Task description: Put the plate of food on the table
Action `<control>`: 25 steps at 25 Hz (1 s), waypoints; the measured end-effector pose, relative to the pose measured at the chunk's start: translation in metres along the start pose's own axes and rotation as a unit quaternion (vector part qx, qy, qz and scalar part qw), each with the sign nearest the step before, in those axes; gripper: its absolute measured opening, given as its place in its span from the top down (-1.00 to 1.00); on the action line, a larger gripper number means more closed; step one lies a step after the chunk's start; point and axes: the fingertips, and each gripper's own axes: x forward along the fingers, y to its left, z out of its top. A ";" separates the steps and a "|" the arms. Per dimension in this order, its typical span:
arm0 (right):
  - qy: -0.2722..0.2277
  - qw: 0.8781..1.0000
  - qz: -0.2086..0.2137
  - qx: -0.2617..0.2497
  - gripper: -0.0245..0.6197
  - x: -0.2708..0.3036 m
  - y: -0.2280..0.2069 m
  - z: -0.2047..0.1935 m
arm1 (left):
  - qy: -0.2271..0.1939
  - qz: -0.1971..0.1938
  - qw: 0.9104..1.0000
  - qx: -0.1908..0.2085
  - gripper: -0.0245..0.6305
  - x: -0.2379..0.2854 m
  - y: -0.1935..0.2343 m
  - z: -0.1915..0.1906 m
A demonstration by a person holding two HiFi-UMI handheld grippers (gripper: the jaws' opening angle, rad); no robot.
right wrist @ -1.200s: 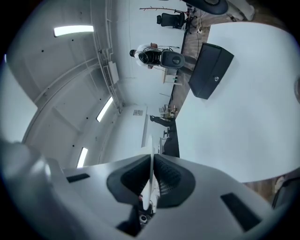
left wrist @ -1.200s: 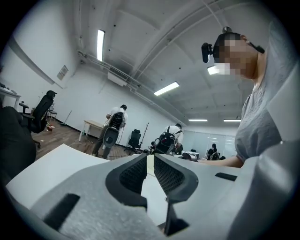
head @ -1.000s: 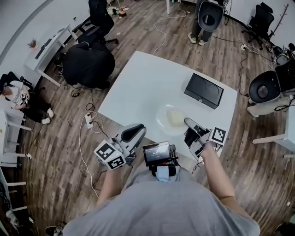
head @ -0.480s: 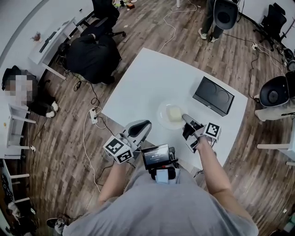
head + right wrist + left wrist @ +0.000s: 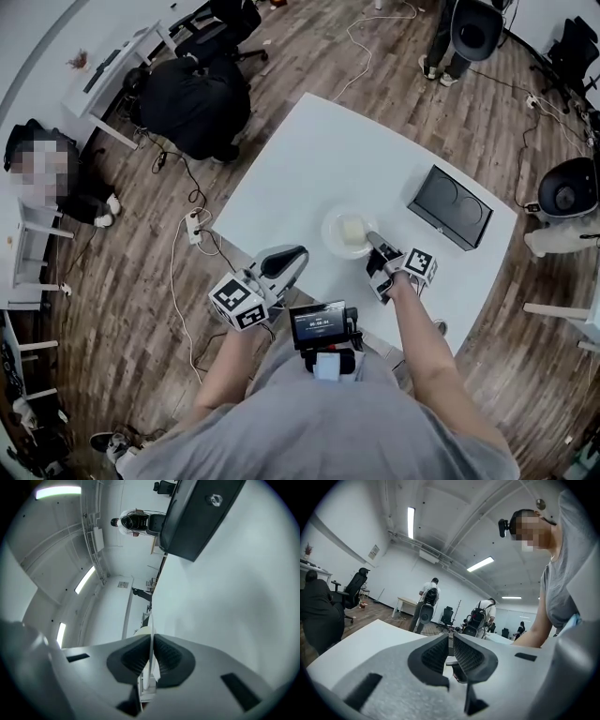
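A clear plate with a pale yellow block of food on it lies on the white table, near the front edge. My right gripper is shut on the plate's near right rim; in the right gripper view the thin rim runs edge-on between the jaws, with the food just past it. My left gripper hangs off the table's front left edge, shut with nothing in it.
A black flat box lies on the table to the right of the plate, also seen as the box in the right gripper view. Office chairs, a dark bag, cables and standing people surround the table on the wooden floor.
The plate with my right gripper on it has moved a little further onto the table. The left gripper has stayed by the front edge.
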 end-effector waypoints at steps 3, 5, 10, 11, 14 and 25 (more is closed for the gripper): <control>0.006 1.000 -0.009 0.014 0.81 0.014 -0.012 -0.004 | 0.005 -0.005 1.000 -0.002 0.79 -0.005 0.007 0.000; 0.007 1.000 -0.023 0.017 0.81 0.019 -0.020 -0.003 | 0.006 -0.003 1.000 -0.009 0.79 -0.006 0.011 0.000; 0.017 0.999 -0.048 0.001 0.81 0.025 -0.033 -0.002 | 0.009 -0.002 1.000 -0.018 0.79 -0.008 0.016 -0.001; 0.018 0.999 -0.051 -0.002 0.81 0.026 -0.033 -0.001 | 0.009 -0.003 1.000 -0.018 0.79 -0.008 0.016 -0.001; 0.022 0.998 -0.063 -0.011 0.81 0.028 -0.035 -0.001 | 0.011 -0.011 1.000 -0.016 0.79 -0.006 0.017 -0.001; 0.046 0.991 -0.103 -0.075 0.80 0.032 -0.046 0.001 | 0.017 -0.030 0.999 -0.010 0.79 0.005 0.017 -0.004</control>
